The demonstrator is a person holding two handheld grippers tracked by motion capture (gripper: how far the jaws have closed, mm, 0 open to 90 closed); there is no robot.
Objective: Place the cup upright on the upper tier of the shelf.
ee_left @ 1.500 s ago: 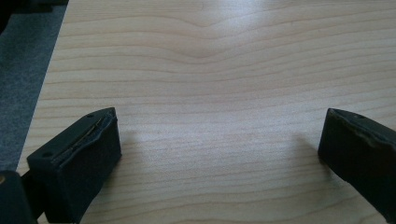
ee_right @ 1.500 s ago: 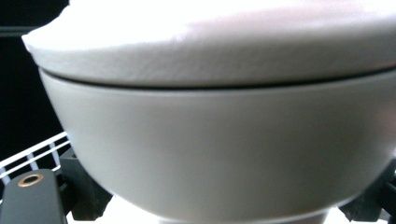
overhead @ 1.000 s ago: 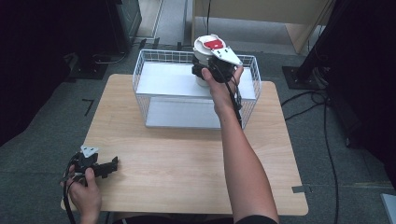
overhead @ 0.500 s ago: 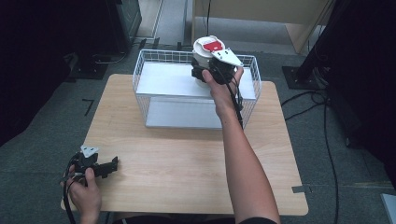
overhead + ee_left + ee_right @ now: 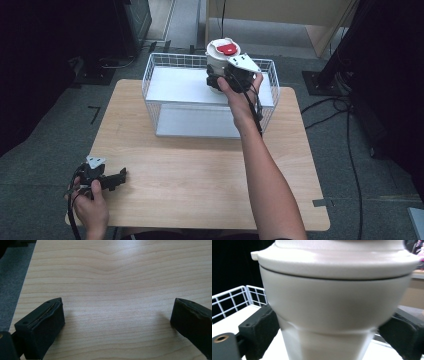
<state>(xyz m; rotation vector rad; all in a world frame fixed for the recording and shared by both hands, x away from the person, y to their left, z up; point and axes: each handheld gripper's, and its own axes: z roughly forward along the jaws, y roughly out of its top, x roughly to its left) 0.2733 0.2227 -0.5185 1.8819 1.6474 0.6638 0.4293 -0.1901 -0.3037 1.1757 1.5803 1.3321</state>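
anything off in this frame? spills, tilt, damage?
Nothing stands out. The right tongs grip the white cup upright over the wire basket, its lid seated evenly. The left tongs rest open on the table. No spills.

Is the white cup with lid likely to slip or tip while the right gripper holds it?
The white cup looks smooth and narrows downward, so it could slip. The right gripper clamps it low, below the wide lid, so it may tip.

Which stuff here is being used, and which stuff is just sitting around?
Being used:
white cup with red-marked lid, gripped in the right gripper
wire basket under it

Just there:
left gripper, open, on the table
floor cables
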